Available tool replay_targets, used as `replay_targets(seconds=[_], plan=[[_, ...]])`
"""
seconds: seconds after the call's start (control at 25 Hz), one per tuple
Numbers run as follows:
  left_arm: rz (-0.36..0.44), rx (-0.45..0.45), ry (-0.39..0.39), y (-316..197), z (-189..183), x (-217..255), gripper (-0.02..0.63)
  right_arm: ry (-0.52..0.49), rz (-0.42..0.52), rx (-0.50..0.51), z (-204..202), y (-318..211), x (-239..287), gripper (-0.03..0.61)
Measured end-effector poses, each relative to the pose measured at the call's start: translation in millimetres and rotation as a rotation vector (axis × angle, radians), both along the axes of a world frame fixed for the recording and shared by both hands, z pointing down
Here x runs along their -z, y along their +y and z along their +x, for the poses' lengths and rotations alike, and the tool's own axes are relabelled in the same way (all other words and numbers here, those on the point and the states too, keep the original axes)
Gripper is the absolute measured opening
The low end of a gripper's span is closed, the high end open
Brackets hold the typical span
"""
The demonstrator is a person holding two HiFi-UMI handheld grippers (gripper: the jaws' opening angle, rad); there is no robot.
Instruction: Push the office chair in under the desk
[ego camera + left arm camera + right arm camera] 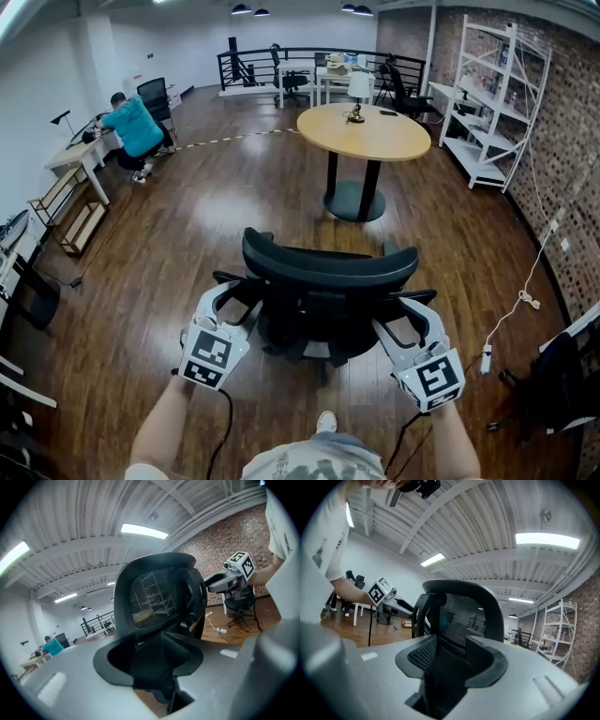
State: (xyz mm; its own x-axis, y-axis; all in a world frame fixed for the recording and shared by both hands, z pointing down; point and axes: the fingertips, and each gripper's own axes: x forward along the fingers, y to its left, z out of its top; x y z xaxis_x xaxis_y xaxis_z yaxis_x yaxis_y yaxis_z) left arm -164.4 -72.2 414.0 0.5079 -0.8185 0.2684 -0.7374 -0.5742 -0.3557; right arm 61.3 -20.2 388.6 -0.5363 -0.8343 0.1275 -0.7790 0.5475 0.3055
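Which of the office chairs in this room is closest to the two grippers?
The black mesh-backed chair straight ahead, between the left gripper and right gripper; the other chairs stand farther off around the room's edges.

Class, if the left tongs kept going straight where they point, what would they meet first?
The office chair: its backrest stands right ahead of the left tongs, though the gap is unclear.

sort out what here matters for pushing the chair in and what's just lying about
For the job: office chair; left gripper and right gripper, both open at its sides; round table ahead, probably the desk meant.

Just lying about: white shelf rack; power strip; lamp on the table; seated person far left.
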Motion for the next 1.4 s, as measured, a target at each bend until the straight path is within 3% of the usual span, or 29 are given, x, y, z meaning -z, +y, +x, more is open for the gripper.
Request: replay_targets(seconds=[0.4,0.56,0.72,1.0,1.16,1.28,1.4], plan=[[-0.063,-0.128,-0.343,-25.6,-18.6,-31.5,0.263,0.286,-0.059,0.032,41.5,-35.6,-27.8,0.287],[-0.072,-0.185,-0.485,-28.3,-20.0,-43.6,0.279,0.462,-0.124,0.064,52.4,-43.0,-42.6,0.378],[-0.068,-0.205,-0.625,-38.0,-21.0,-58.3,0.279,0.564,-0.175,0.093,57.6,-53.5,-63.4,0.38],[-0.026,-0.18,-0.76,-59.0,-25.4,-70.4,0.274,0.699,-0.188,0.067,63.6,-65.2,-71.9,0.385],[-0.018,-0.174,-0.753,-60.4,-23.3,-70.5,0.259,0.753,-0.212,0.092,62.1,-67.4,-77.8,0.383],[-0.018,-0.173,-0.748,-63.0,-23.5,-69.6,0.256,0.783,-0.249,0.106,63.0,-69.9,-87.7,0.258],[-0.031,-0.174,-0.745,-65.9,-23.3,-68.5,0.258,0.804,-0.252,0.105,62.4,-72.2,-89.6,0.252]])
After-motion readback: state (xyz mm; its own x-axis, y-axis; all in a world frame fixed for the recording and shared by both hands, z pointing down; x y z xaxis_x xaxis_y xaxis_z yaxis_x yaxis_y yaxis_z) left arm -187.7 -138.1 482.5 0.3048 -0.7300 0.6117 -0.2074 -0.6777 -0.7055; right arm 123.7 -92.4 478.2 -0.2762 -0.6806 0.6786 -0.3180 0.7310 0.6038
